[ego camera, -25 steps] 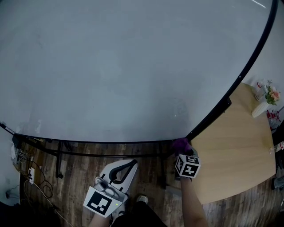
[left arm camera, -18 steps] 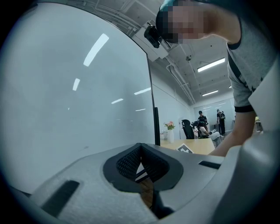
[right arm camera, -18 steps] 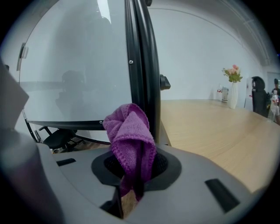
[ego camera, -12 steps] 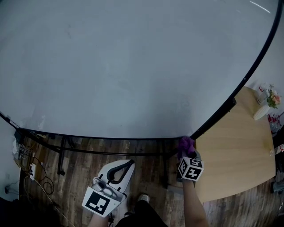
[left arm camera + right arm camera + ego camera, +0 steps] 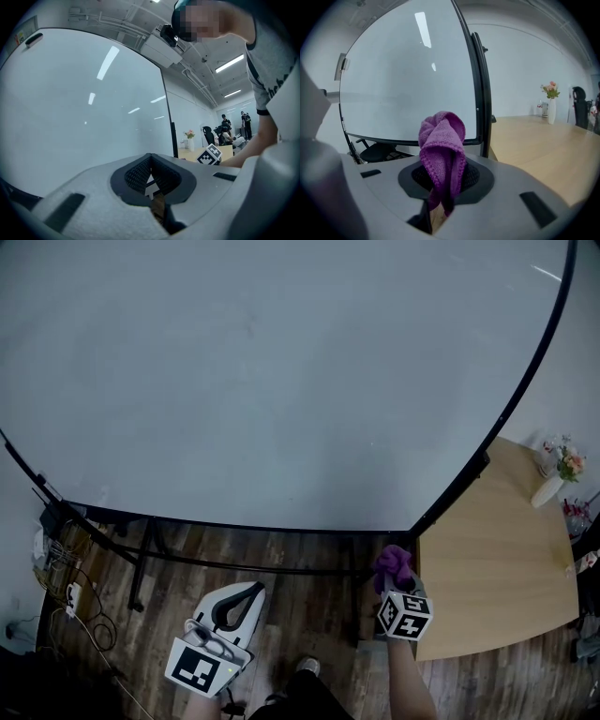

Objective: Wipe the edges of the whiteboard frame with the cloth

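Note:
A large whiteboard (image 5: pixel 262 381) with a thin black frame (image 5: pixel 281 527) fills most of the head view. My right gripper (image 5: pixel 394 570) is shut on a bunched purple cloth (image 5: pixel 393 563), held a little below and short of the board's lower right corner (image 5: pixel 412 529). In the right gripper view the cloth (image 5: pixel 443 154) sticks up between the jaws, with the frame's right edge (image 5: pixel 483 93) behind it and apart from it. My left gripper (image 5: pixel 239 594) hangs low at the left, shut with nothing in it, away from the board; its jaws (image 5: pixel 151 174) meet.
A light wooden table (image 5: pixel 492 549) stands right of the board, with a white vase of flowers (image 5: pixel 560 472) at its far edge. The board's black stand legs (image 5: pixel 145 563) and cables (image 5: pixel 70 601) lie over the wood floor below. People sit far off in the left gripper view.
Both grippers have dropped lower and back from the board. The cloth was at the lower right corner of the frame and now sits below it, apart.

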Action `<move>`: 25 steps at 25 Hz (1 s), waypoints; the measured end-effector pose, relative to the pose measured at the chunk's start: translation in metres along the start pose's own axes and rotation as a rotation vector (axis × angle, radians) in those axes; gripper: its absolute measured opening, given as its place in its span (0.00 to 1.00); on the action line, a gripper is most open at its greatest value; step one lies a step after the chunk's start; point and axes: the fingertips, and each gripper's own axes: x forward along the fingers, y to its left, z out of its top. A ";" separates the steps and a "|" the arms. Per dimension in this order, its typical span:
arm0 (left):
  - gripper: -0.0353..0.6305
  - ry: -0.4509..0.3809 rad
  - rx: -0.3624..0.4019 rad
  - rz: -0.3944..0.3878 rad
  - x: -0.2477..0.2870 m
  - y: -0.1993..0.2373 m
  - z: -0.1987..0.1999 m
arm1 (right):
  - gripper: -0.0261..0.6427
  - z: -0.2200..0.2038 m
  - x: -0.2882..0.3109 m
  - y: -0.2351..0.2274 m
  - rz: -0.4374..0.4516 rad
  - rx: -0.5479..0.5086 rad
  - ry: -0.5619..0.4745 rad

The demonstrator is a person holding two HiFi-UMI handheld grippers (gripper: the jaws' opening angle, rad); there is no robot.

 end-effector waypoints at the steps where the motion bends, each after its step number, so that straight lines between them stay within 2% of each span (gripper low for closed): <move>1: 0.08 -0.017 0.009 0.011 -0.008 0.003 0.004 | 0.15 0.001 -0.007 0.007 0.012 -0.007 -0.003; 10: 0.08 -0.057 0.014 0.074 -0.075 0.010 0.018 | 0.16 0.016 -0.070 0.080 0.125 -0.093 -0.075; 17: 0.08 -0.070 0.014 0.131 -0.114 0.008 0.031 | 0.16 0.033 -0.122 0.118 0.207 -0.141 -0.141; 25: 0.08 -0.086 0.033 0.145 -0.149 -0.014 0.043 | 0.16 0.043 -0.181 0.150 0.288 -0.157 -0.197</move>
